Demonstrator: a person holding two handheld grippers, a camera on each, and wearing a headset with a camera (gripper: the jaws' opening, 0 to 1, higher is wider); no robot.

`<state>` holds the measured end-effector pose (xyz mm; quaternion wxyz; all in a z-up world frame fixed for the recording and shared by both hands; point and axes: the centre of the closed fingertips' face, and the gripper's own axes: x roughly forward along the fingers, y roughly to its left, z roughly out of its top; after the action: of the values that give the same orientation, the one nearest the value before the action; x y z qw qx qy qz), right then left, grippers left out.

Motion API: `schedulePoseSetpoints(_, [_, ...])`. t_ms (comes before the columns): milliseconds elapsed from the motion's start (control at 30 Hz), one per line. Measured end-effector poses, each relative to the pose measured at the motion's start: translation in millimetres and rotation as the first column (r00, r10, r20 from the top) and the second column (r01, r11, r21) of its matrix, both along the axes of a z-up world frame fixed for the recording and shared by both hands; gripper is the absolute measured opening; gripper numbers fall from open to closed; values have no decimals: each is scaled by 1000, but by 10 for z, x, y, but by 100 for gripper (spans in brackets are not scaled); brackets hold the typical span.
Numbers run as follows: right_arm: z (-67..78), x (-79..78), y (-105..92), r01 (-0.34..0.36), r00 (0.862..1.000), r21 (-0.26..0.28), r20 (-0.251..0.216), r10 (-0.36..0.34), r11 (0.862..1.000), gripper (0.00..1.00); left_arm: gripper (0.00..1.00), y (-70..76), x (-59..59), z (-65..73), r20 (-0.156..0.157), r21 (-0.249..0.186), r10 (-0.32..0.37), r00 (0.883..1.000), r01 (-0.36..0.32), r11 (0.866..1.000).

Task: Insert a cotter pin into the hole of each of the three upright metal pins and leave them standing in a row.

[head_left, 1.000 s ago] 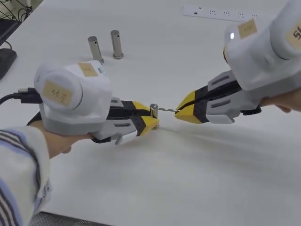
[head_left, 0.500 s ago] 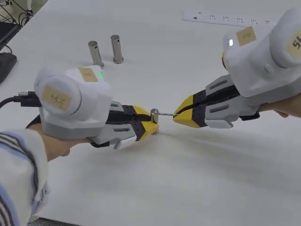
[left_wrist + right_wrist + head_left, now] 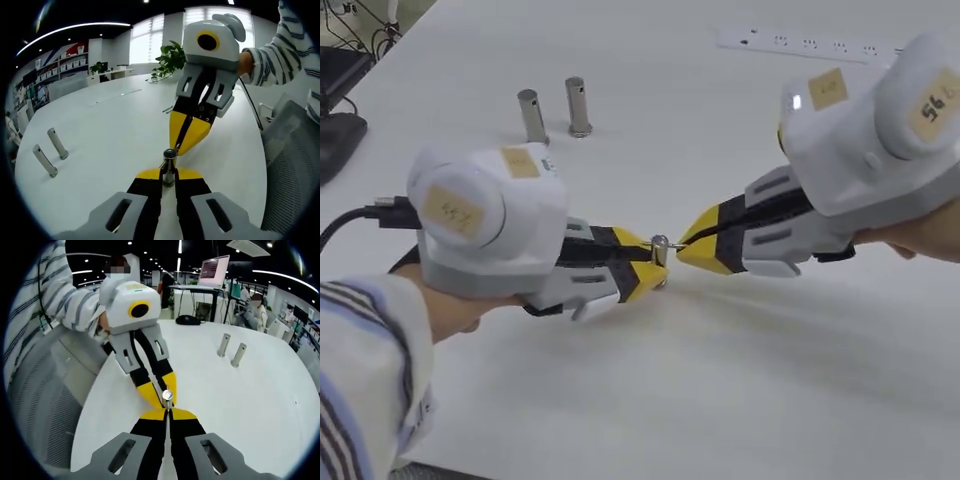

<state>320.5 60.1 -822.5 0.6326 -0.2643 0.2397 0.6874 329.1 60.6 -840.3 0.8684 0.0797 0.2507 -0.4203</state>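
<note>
My left gripper (image 3: 655,268) (image 3: 169,175) is shut on an upright metal pin (image 3: 659,248) (image 3: 169,166) (image 3: 167,397) near the table's middle. From the right, my right gripper (image 3: 684,247) (image 3: 169,411) is shut on a thin cotter pin (image 3: 673,245), and its tips nearly touch the pin's top. The cotter pin's tip is at the pin's hole; how deep it sits is hidden. Two more metal pins (image 3: 531,115) (image 3: 578,106) stand side by side at the back left, seen as a pair in the left gripper view (image 3: 43,160) (image 3: 57,143) and in the right gripper view (image 3: 223,345) (image 3: 239,354).
A white power strip (image 3: 810,45) lies at the far edge of the white table (image 3: 720,370). A dark object (image 3: 335,130) and cables sit at the left edge. A striped sleeve (image 3: 360,380) is at the lower left. People and a laptop (image 3: 215,270) are in the room's background.
The right gripper has closed in on the held pin, so less of the cotter pin shows between the two grippers. The head camera has shifted a little.
</note>
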Motion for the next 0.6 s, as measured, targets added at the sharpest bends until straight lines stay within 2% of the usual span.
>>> schedulePoseSetpoints(367, [-21, 5, -7, -3, 1000, 0, 19, 3, 1000, 7, 8, 4, -5, -1, -6, -20, 10, 1000, -10, 1000])
schedulePoseSetpoints(600, [-11, 12, -64, 11, 1000, -7, 9, -11, 1000, 7, 8, 3, -11, -1, -11, -27, 13, 1000, -13, 1000])
